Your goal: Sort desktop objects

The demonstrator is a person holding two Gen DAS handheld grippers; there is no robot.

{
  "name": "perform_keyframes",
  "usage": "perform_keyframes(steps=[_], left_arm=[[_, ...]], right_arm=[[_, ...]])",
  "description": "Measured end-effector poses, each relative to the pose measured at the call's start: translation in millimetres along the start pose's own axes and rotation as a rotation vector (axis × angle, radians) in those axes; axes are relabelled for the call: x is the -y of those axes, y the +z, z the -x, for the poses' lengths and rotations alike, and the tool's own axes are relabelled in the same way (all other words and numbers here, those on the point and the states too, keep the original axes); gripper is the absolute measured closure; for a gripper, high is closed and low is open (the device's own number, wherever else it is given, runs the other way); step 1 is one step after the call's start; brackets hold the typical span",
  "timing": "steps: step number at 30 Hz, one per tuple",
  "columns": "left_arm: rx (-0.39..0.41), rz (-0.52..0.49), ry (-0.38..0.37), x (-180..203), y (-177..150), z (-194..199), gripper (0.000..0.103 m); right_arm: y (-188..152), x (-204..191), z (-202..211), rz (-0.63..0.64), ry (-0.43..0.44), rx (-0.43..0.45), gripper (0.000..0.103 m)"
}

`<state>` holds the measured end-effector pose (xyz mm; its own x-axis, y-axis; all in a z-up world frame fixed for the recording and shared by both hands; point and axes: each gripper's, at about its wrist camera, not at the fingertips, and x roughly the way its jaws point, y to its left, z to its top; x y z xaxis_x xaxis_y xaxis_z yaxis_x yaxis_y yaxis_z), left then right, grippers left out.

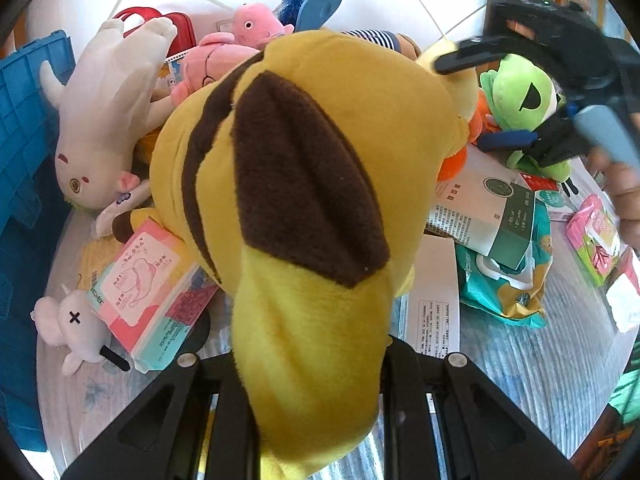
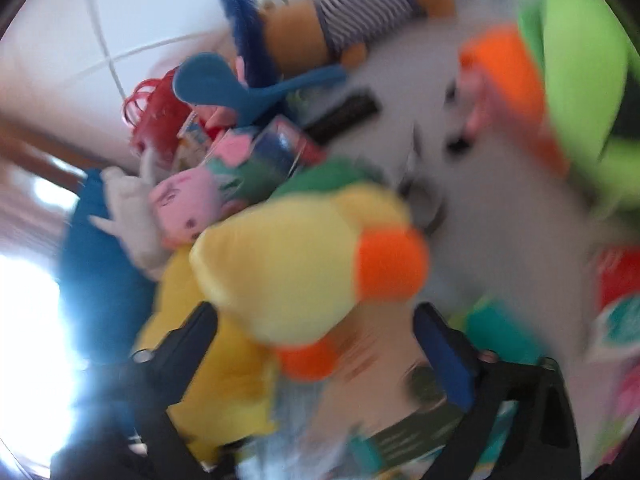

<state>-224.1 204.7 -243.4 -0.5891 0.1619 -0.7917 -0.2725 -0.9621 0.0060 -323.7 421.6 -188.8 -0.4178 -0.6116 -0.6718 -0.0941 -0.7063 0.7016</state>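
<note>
**Yellow plush clamped in the left jaws above a crowded bench**

Left wrist view: the left gripper (image 1: 316, 364) has its jaws clenched on the tail end of one big yellow plush (image 1: 304, 168) with brown stripes, which fills the middle of the picture and hangs over the bench (image 1: 552, 364). Around it lie two white plush toys, a long one (image 1: 108, 112) and a small one (image 1: 76, 328), one pink plush (image 1: 224, 56), one green frog plush (image 1: 524, 108), one pink wipes pack (image 1: 148, 292) and one teal pouch (image 1: 504, 288). A blue crate (image 1: 28, 120) stands at the left edge. The right gripper (image 1: 560, 60) shows at upper right, near the frog.

Right wrist view: badly blurred. The right gripper (image 2: 316, 336) has its jaws spread apart, grasping nothing, with one pale yellow plush with orange tips (image 2: 296, 264) just ahead between them. One blue spoon (image 2: 224, 88) and one striped doll (image 2: 360, 20) lie farther off.
</note>
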Motion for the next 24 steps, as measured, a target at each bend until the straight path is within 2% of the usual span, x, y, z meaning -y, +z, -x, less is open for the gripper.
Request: perform_keyframes(steps=[3, 5, 8, 11, 12, 13, 14, 15, 16, 18, 19, 20, 21, 22, 23, 24], left_arm=[[0.002, -0.002, -0.007, -3.3, -1.9, 1.6, 0.086], [0.001, -0.006, -0.01, -3.4, -2.7, 1.4, 0.086], [0.0, -0.002, -0.014, -3.3, -4.1, 0.4, 0.086], [-0.003, -0.006, -0.011, -8.1, -6.0, 3.5, 0.086], [-0.003, -0.004, -0.012, -8.3, -6.1, 3.6, 0.086], [-0.002, -0.001, -0.012, -8.6, -6.2, 3.6, 0.086], [-0.001, 0.001, -0.013, -8.8, -6.3, 3.7, 0.086], [0.001, 0.002, -0.013, -9.0, -6.5, 3.8, 0.086], [0.002, 0.006, -0.015, -9.3, -6.7, 3.6, 0.086], [0.001, 0.008, -0.017, -9.5, -6.6, 2.8, 0.086], [0.002, 0.005, -0.016, -9.4, -6.4, 3.0, 0.086], [0.002, 0.005, -0.016, -9.5, -6.2, 3.0, 0.086], [0.001, 0.008, -0.018, -8.6, -5.4, 2.0, 0.086], [0.0, 0.009, -0.018, -7.1, -4.3, 0.6, 0.086], [-0.001, 0.008, -0.018, -7.3, -4.4, 0.6, 0.086], [-0.002, 0.007, -0.016, -7.8, -5.2, 0.2, 0.086]], right_arm=[[-7.6, -23.7, 31.0, 0.07, 0.012, 0.078, 0.023], [-0.3, -47.6, 32.7, 0.136, 0.034, 0.069, 0.023], [18.5, -71.8, -3.7, 0.207, 0.036, -0.025, 0.022], [31.0, -75.4, -32.4, 0.209, -0.009, -0.069, 0.02], [35.2, -76.6, -41.9, 0.209, -0.024, -0.084, 0.018], [39.4, -77.8, -51.5, 0.209, -0.039, -0.099, 0.01], [43.5, -79.0, -61.1, 0.21, -0.054, -0.114, 0.01], [44.3, -80.9, -61.3, 0.204, -0.035, -0.113, 0.013], [41.7, -83.3, -52.5, 0.191, 0.017, -0.097, 0.022], [37.8, -85.1, -42.9, 0.165, 0.094, -0.084, 0.022], [37.6, -81.3, -49.9, 0.149, 0.095, -0.106, 0.023], [37.4, -77.6, -56.9, 0.134, 0.095, -0.127, 0.027], [37.2, -73.8, -63.8, 0.118, 0.096, -0.148, 0.034], [37.0, -70.0, -70.8, 0.103, 0.096, -0.169, 0.051], [36.9, -66.3, -77.8, 0.087, 0.097, -0.191, 0.064], [36.7, -62.5, -84.7, 0.072, 0.097, -0.212, 0.065]])
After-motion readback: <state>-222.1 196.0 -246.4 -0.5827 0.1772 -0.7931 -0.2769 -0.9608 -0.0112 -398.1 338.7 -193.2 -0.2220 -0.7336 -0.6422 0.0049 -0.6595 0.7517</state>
